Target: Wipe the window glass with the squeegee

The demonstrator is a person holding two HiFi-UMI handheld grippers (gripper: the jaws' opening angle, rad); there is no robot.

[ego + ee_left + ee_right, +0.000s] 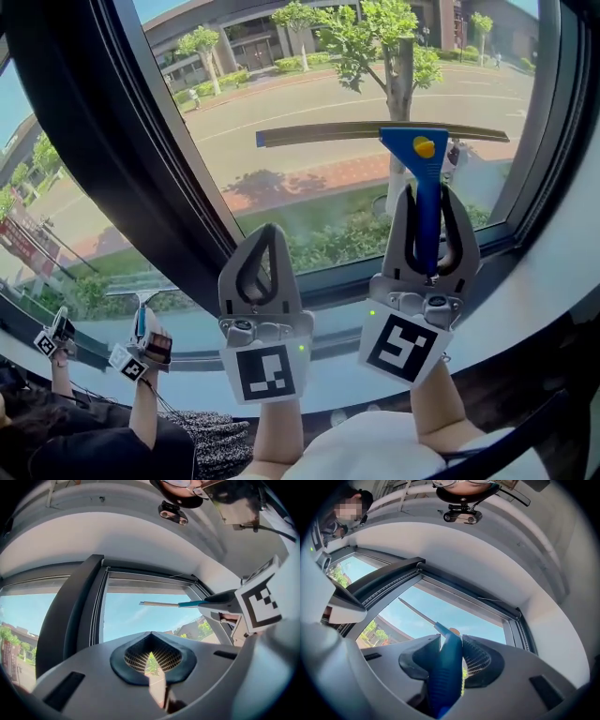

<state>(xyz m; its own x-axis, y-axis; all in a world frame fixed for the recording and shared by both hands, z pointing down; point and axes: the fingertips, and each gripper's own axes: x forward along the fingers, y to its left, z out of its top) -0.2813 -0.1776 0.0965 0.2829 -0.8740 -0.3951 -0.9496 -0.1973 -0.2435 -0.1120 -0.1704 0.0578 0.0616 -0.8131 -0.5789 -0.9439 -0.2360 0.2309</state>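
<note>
The squeegee has a blue handle (427, 220) with a yellow knob and a long thin blade (319, 134). The blade lies level against the window glass (281, 178), about halfway up the pane. My right gripper (427, 199) is shut on the handle, below the blade. In the right gripper view the handle (446, 667) runs up between the pads to the blade (415, 611). My left gripper (272, 231) hovers to the left of the right one, lower, shut with nothing in it. In the left gripper view its tips (151, 638) meet, and the squeegee (173, 604) shows at upper right.
A thick dark window post (112, 141) slants along the pane's left side. A white sill (534, 281) runs under the glass. At the lower left another person (141, 412) holds grippers with a second squeegee (141, 314) at the neighbouring pane.
</note>
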